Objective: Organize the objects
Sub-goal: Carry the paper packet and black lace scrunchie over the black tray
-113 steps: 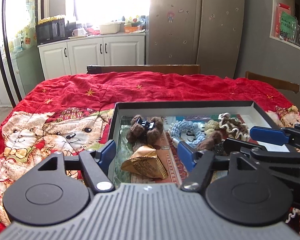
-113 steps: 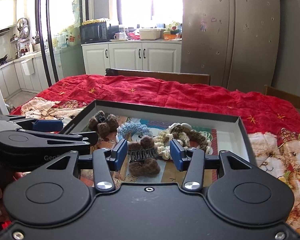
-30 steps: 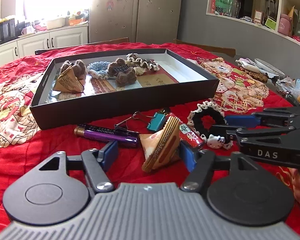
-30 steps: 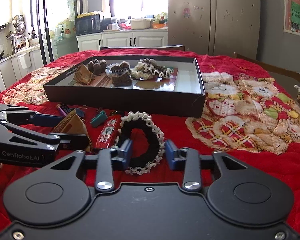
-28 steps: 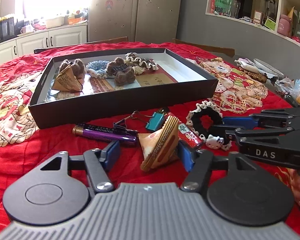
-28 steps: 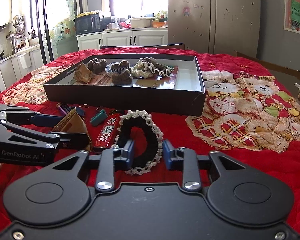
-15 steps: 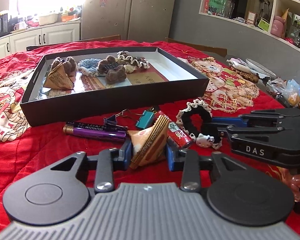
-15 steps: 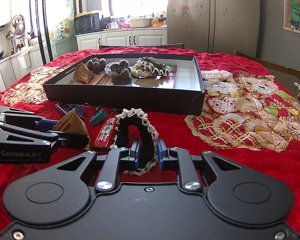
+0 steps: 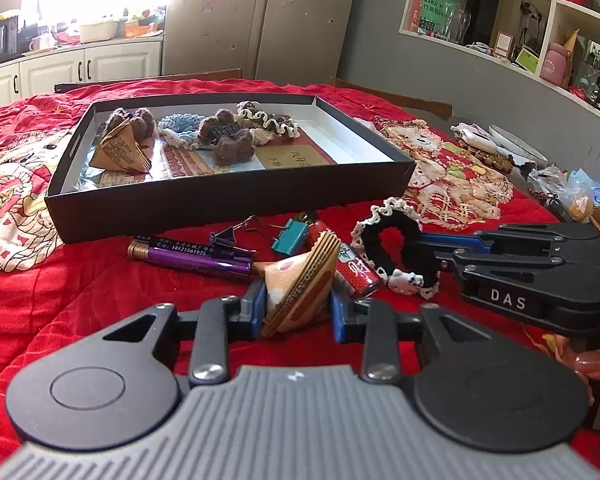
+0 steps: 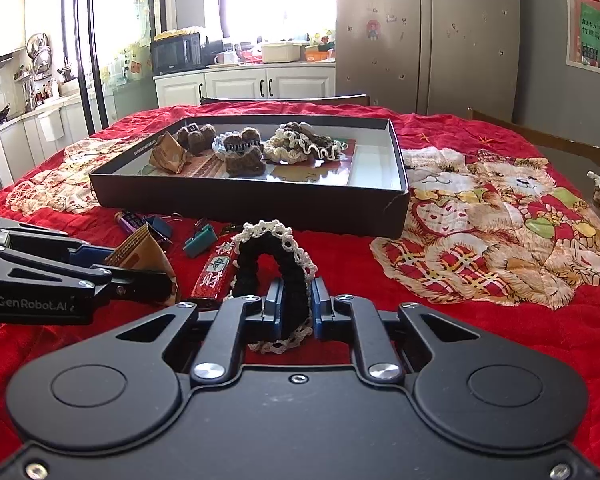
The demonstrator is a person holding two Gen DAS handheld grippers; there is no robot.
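My left gripper (image 9: pixel 298 306) is shut on a tan folded paper pyramid (image 9: pixel 300 286) just above the red cloth; it also shows in the right wrist view (image 10: pixel 142 254). My right gripper (image 10: pixel 293 304) is shut on a black scrunchie with cream lace trim (image 10: pixel 278 264), seen in the left wrist view (image 9: pixel 392 246) with a small white cat charm. A black tray (image 9: pixel 228 204) behind them holds another paper pyramid (image 9: pixel 120 152), brown hair clips (image 9: pixel 228 140), a blue scrunchie and a cream-brown scrunchie (image 9: pixel 268 124).
On the red cloth in front of the tray lie a purple tube (image 9: pixel 192 256), a dark binder clip (image 9: pixel 230 234), a teal binder clip (image 9: pixel 290 234) and a red lighter (image 9: pixel 354 270). Bags and dishes (image 9: pixel 500 148) sit at the table's right edge. Chairs stand behind the table.
Both grippers came back from the tray to the loose items in front. The left closed on the paper pyramid and the right closed on the black scrunchie, squeezing it upright.
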